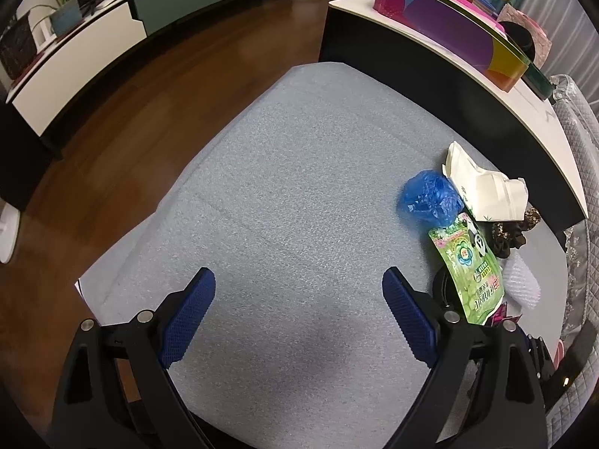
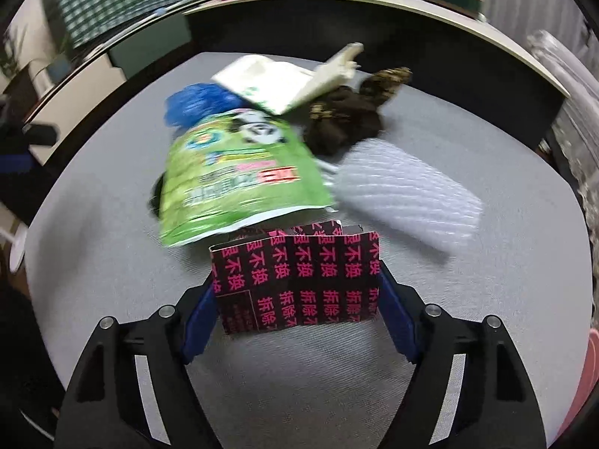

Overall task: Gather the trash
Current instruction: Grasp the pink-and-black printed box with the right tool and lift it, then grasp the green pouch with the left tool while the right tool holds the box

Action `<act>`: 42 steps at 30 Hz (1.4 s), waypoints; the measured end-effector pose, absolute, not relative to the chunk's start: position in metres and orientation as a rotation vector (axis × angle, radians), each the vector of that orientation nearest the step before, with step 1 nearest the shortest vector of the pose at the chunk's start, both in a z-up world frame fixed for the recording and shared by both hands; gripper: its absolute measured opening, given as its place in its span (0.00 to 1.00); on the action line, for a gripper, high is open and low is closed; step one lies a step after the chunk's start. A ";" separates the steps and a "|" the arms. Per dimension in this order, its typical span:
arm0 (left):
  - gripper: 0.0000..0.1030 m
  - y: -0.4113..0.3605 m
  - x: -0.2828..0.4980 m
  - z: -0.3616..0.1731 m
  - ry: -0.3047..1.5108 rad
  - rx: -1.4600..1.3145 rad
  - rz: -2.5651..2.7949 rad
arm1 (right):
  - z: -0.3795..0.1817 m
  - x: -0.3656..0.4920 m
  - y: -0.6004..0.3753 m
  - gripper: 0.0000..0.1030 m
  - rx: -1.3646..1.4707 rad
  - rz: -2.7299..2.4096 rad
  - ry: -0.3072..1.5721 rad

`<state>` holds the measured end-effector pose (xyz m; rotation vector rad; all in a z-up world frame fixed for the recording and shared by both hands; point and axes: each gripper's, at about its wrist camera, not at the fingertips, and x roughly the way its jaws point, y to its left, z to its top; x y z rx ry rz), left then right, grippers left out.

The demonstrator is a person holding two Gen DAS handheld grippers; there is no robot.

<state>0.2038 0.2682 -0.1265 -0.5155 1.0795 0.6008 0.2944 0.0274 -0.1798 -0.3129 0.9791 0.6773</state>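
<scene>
The right gripper (image 2: 297,292) is clamped on a black card (image 2: 299,284) with pink print, its fingers pressing both side edges. Just beyond, near the cushion's (image 2: 468,318) far edge, lie a green pouch (image 2: 239,183), blue bag (image 2: 194,103), white packet (image 2: 277,84), dark scrap (image 2: 348,119) and foam net (image 2: 404,191). The left gripper (image 1: 299,314) hangs spread apart, holding nothing, over bare cushion (image 1: 292,172).

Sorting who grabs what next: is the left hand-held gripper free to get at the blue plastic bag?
Probably yes. The left hand-held gripper is open and empty, with bare grey cushion between it and the blue bag, whose near side is uncovered.
</scene>
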 end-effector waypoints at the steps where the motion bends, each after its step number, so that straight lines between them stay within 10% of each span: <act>1: 0.85 0.268 0.204 -0.126 1.078 -0.517 0.602 | -0.179 0.292 0.029 0.72 -0.328 0.679 0.981; 16: 0.85 0.207 0.248 -0.125 1.070 -0.467 0.403 | -0.143 0.285 -0.076 0.72 -0.270 0.496 0.988; 29: 0.25 0.164 0.303 -0.159 1.205 -0.566 0.225 | -0.148 0.297 -0.142 0.72 -0.186 0.426 1.019; 42: 0.25 0.167 0.290 -0.160 1.214 -0.604 0.226 | -0.151 0.301 -0.146 0.73 -0.181 0.421 1.028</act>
